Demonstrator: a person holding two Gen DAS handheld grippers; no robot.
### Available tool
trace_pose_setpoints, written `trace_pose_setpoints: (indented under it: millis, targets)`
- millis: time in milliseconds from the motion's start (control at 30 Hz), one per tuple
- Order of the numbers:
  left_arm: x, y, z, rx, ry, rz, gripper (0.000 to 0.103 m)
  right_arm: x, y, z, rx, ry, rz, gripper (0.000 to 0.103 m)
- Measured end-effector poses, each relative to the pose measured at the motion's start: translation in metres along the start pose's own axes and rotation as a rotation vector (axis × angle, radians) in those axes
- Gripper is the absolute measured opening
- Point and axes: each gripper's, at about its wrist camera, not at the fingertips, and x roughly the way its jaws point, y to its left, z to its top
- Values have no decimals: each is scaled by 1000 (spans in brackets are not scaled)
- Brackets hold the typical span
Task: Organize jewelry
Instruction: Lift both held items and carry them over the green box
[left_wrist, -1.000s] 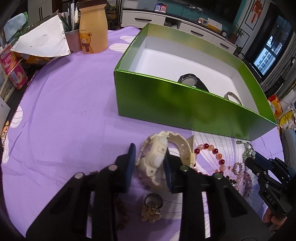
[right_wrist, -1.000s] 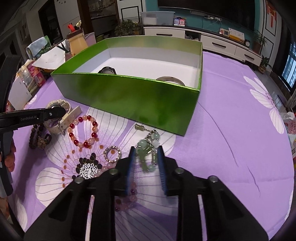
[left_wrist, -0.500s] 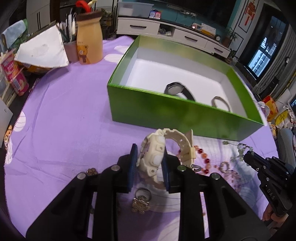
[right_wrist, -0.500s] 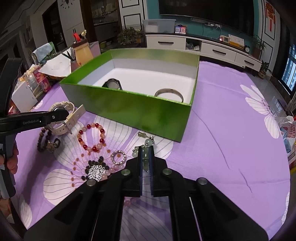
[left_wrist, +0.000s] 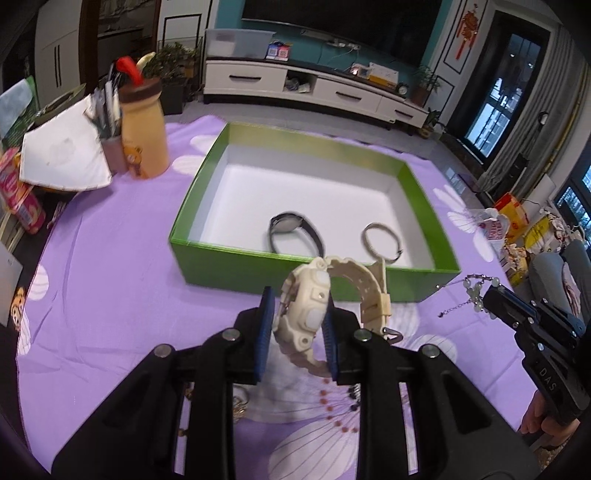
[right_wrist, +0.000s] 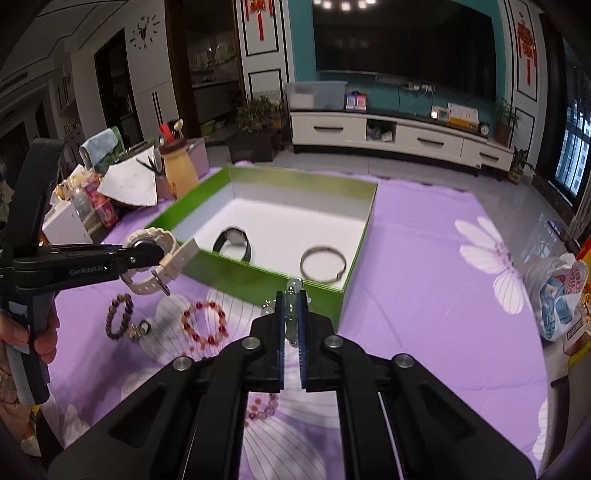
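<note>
— Purple cloth (left_wrist: 110, 280) with white flower prints covers your table, and behind it runs a white TV cabinet (right_wrist: 399, 136) against a teal wall. What have you got in your left gripper (left_wrist: 297, 332)?

— Your left gripper is clamped on a cream watch (left_wrist: 310, 314): chunky plastic case, ridged strap curling up to the right, a metal buckle hanging at the strap's end. The blue pads press on both sides of the case, so the jaws stand only partly apart. In the right wrist view the watch (right_wrist: 151, 258) is clear of the cloth, just in front of the near-left corner of the green box (right_wrist: 266, 275).

— And your right gripper (right_wrist: 291, 325)?

— Its pads are almost together, pinching a pale green bead bracelet (right_wrist: 293, 291) with a thin silver chain. From the left wrist view the bracelet (left_wrist: 472, 291) dangles from its tip beside the box's near-right corner.

— What is in the box?

— On its white floor lie a black watch (left_wrist: 291, 232) and a plain silver bangle (left_wrist: 380, 240), side by side near the front wall. On the cloth in front lie a red bead bracelet (right_wrist: 205, 325) and a dark brown bead bracelet (right_wrist: 120, 319) with a small charm.
</note>
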Motion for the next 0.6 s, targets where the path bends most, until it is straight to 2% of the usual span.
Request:
trace_pose_setpoints:
  millis: [367, 600]
  targets:
    - [-6, -21, 43, 27, -66, -43, 24, 0, -7, 42, -9, -80, -32, 5]
    - [3, -21, 65, 26, -91, -54, 24, 17, -12, 63, -10, -89, -44, 5]
